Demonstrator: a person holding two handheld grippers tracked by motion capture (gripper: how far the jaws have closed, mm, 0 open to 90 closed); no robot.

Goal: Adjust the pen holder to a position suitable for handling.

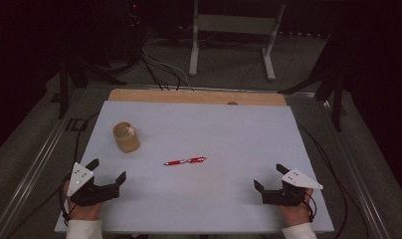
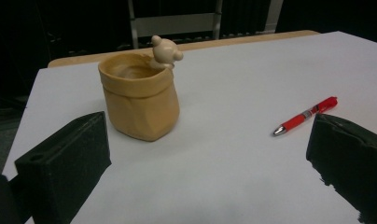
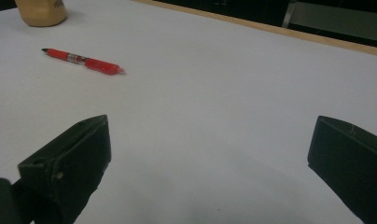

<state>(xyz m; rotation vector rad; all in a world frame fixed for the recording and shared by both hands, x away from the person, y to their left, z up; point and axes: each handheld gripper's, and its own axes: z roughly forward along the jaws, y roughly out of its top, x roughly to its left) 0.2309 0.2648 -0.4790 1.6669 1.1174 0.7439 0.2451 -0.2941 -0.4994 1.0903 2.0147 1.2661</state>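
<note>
A red pen (image 1: 184, 161) lies flat near the middle of the white table (image 1: 229, 129), its tip pointing left. A tan bag-shaped pot (image 1: 126, 137) with a small bear figure on its rim stands upright at the left. My left gripper (image 1: 107, 170) rests at the front left, open and empty, below the pot (image 2: 139, 100), with the pen (image 2: 305, 115) off to its right. My right gripper (image 1: 270, 176) rests at the front right, open and empty; the pen (image 3: 83, 60) and the pot's base (image 3: 41, 13) lie far off to its left.
A wooden strip (image 1: 196, 96) runs along the table's far edge. Beyond it stand a white metal frame (image 1: 234, 35) and loose cables (image 1: 159, 67) on the grey floor. Dark stands flank both sides.
</note>
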